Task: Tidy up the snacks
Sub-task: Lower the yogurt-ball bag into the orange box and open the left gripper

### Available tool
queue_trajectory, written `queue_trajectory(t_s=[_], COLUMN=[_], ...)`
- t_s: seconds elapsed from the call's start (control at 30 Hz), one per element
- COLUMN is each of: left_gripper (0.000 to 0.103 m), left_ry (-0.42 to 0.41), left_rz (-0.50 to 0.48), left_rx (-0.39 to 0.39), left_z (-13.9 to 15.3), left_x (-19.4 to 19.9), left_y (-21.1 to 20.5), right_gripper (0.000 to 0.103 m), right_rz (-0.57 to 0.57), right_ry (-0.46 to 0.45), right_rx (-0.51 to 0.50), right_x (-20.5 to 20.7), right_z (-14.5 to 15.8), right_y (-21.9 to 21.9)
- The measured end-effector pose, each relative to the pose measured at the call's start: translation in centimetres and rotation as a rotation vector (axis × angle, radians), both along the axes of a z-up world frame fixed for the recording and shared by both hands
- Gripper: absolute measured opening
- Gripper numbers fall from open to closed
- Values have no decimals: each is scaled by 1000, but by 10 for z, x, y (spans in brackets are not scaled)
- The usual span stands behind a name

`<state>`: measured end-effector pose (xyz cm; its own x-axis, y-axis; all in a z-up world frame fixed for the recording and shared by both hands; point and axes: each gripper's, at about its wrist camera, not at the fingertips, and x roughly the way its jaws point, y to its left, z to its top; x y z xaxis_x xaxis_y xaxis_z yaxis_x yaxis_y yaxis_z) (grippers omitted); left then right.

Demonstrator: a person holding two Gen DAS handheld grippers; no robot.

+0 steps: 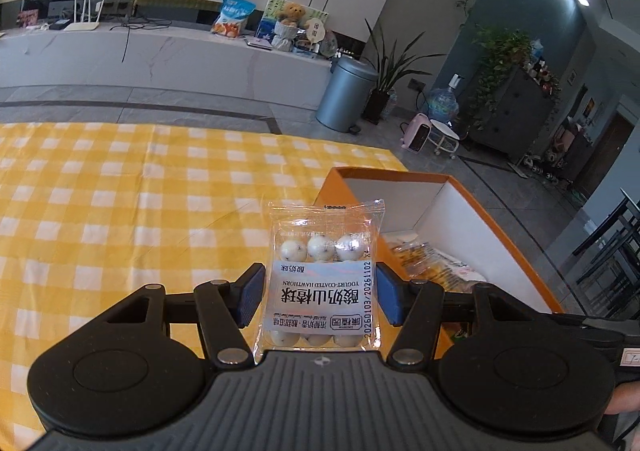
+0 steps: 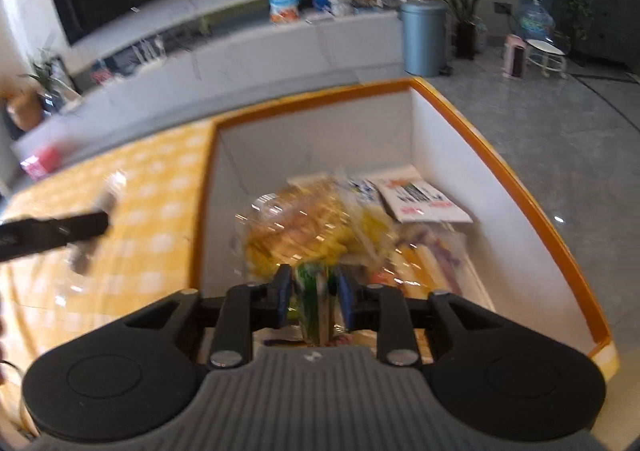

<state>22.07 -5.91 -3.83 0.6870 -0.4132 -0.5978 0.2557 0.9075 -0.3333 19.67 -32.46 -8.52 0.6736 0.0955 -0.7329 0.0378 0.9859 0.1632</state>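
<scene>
Left wrist view: the left gripper (image 1: 320, 293) holds one clear packet of yogurt-coated hawthorn balls (image 1: 325, 275), pads closed on its two side edges, label facing the camera. The packet hangs above the yellow-checked surface (image 1: 120, 211). The orange-rimmed box (image 1: 400, 175) lies at about 2 o'clock from the packet, well within reach; one wrapped snack shows on its floor in this view.

Step in hand, as I judge it: carrying a snack to the box. Next move calls for swinging the packet toward 2 o'clock over the near rim, lowering it, then opening the jaws.

Right wrist view (blurred): the right gripper (image 2: 314, 297) hovers over the box (image 2: 520, 187), jaws at a moderate gap. A green-and-white wrapper (image 2: 314, 305) sits between the pads; they do not appear to press it, so I read it as released. Whether it rests on the pile I cannot tell.

Count in the box: one large clear bag of yellow snacks (image 2: 304, 231) at 12 o'clock from the gripper, one flat white printed packet (image 2: 420, 203) at 1 o'clock, further wrappers at 3 o'clock too smeared to count. The left gripper's arm (image 2: 56, 233) shows at 9 o'clock.
</scene>
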Motion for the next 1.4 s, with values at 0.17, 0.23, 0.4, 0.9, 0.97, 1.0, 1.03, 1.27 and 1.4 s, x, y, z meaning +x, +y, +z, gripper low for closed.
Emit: queue_trajectory(t_s=[0.17,0.23,0.4,0.9,0.97,1.0,1.03,1.27,1.4], left_gripper=[67,67,68,93,94,94,94,94,94], left_ry=[-28,-43,-67,-192,-190,-183,-172,-169,-177], left_rz=[-10,-23,-58,-65,-67,-63,-57,-20,3], left_rx=[-2,-11,27,304,297,291,283,285,305], left_z=[12,17,22,16,21,22,25,45,55], left_x=[13,21,48,46,42,39,36,5,-19], left_y=[-23,-34,-74,-141,-137,-134,-132,-117,-112], right_gripper=[79,84,84,84,84,84,84,86,93], right_rz=[-60,-111,-195,-253,-254,-251,-250,-259,-200], right_ry=[-78,-132,-154,-146,-151,-156,-161,-172,-196], right_rx=[41,46,97,147,152,158,163,99,95], right_x=[-7,-10,-9,-7,-7,-8,-9,-13,-27], right_z=[10,15,14,3,4,5,6,20,35], right_y=[-13,-21,-39,-55,-55,-54,-53,-38,-25])
